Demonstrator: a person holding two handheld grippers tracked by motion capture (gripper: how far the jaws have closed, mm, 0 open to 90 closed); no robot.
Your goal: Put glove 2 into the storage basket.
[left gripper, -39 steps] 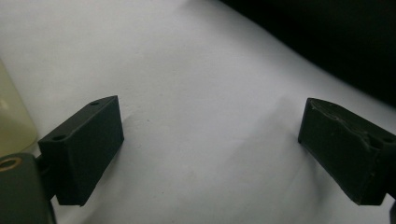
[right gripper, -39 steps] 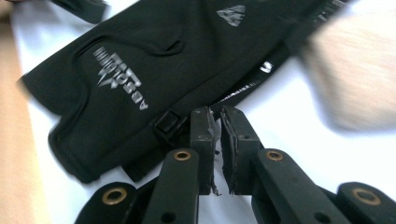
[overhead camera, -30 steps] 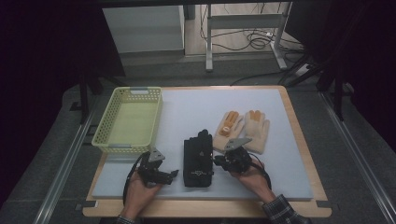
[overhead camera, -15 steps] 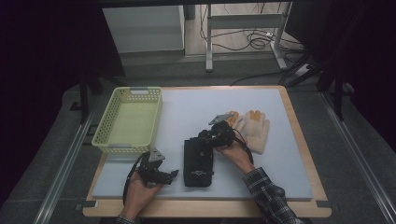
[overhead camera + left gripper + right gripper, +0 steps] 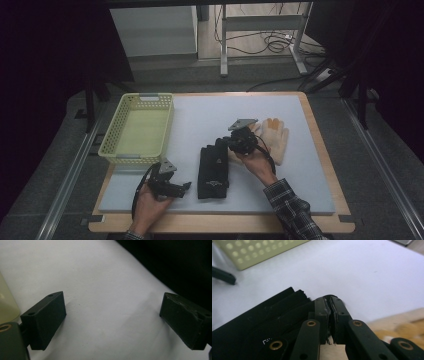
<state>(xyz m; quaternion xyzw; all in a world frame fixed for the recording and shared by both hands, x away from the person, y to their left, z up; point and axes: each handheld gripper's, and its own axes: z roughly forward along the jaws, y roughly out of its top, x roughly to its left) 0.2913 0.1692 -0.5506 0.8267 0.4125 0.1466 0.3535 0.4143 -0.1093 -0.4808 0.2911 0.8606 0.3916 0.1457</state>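
My right gripper [image 5: 231,143] sits at the top right corner of the black gloves [image 5: 213,170], jaws pinched together after just closing; in the right gripper view [image 5: 331,315] the pads meet with barely a slit, maybe a thin edge of black fabric caught at the tips, can't tell for sure. The black gloves [image 5: 262,325] lie flat as a stacked pair, fingers pointing away from me, mid-table on the white mat [image 5: 200,115]. The tan gloves [image 5: 275,137] lie just right of my right hand, partly hidden under it, blurred at the lower right edge of the right gripper view [image 5: 402,327]. My left gripper [image 5: 175,189] rests near the front edge of the mat, left of the black gloves and apart from them, jaws spread wide with nothing but bare mat [image 5: 110,290] between them [image 5: 112,320]. The yellow basket [image 5: 135,155] stands at the left of the table, empty, its corner just beyond my left gripper; its perforated wall shows at the top left of the right gripper view [image 5: 257,251].
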